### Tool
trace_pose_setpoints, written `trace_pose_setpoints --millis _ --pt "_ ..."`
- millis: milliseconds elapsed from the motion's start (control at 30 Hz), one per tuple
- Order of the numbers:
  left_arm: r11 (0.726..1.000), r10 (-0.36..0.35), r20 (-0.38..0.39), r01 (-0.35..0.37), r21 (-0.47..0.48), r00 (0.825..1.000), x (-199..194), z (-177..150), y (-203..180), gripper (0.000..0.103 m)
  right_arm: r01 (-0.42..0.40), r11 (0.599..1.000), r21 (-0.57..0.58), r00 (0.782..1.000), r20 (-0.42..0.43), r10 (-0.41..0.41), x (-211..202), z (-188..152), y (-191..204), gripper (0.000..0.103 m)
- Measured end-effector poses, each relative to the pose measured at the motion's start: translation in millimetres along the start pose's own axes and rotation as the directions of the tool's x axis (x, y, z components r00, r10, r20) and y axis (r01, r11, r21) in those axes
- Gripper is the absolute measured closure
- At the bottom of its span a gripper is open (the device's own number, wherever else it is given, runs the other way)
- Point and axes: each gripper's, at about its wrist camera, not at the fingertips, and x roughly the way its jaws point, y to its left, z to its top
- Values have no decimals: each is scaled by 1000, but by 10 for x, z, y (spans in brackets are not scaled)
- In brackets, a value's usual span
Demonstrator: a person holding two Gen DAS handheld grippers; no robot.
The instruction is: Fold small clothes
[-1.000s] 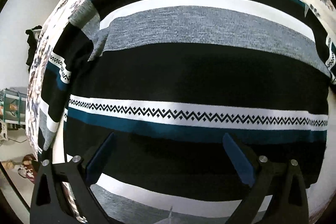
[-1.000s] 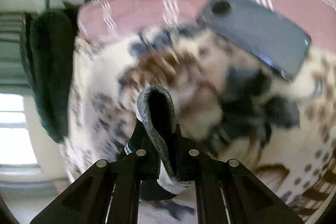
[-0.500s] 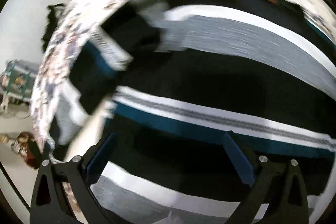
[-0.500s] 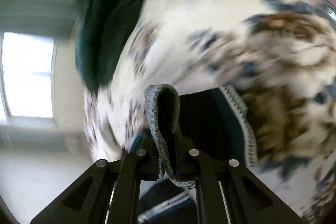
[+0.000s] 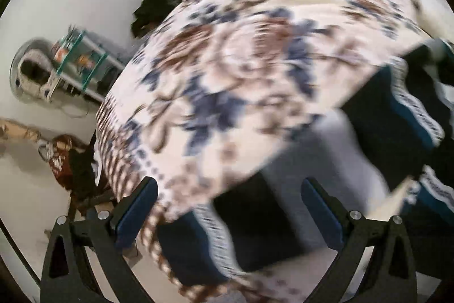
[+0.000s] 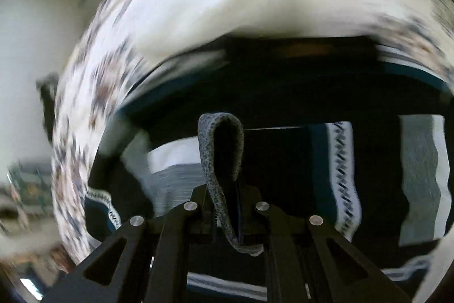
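Since the earlier frames both views have swung: the left wrist view, filled by the striped sweater a second ago, now looks mostly at the floral bedspread (image 5: 241, 53), and the right wrist view, which faced bedspread and a dark phone, now looks across the sweater (image 6: 283, 93). Both pictures are blurred.

In the left wrist view the bedspread fills the middle and upper right of the frame. The sweater (image 5: 397, 115) lies along the right edge and across the bottom centre, black with a teal band and a white zigzag border; its stripes run on a slant from lower left to upper right. A shelf with clutter (image 5: 82, 61) stands at the left edge against a pale wall.

In the right wrist view the sweater spreads over the lower and right part of the frame, its long edge curving level beneath the bedspread (image 6: 212, 4). At the right its teal, zigzag and grey stripes run upright.

The left gripper (image 5: 227, 198) stands wide open with nothing between its blue pads; the sweater's blurred cloth lies beyond them. The right gripper (image 6: 224, 206) is closed on a grey knit fold (image 6: 221, 149) of the sweater, which loops up above the fingertips at bottom centre.
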Motion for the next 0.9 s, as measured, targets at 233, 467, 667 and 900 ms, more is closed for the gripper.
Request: trace_pose_setpoints --millis 233,467,667,900 --pt "988 -114 -118 101 -115 986 409 -200 612 0 133 981 -141 987 -65 -143 590 -203 686 89" --pt "871 -415 -174 335 -358 893 664 -564 1112 0 -94 991 92 988 -115 104 -91 -583 81 38" --pt "802 -515 -276 342 -490 811 1180 -826 975 2 -31 964 263 989 -133 68 -517 -1076 -506 38" --pt "800 -499 -234 339 -496 834 1180 -793 886 21 26 936 352 976 -211 52 -316 -1562 -808 38"
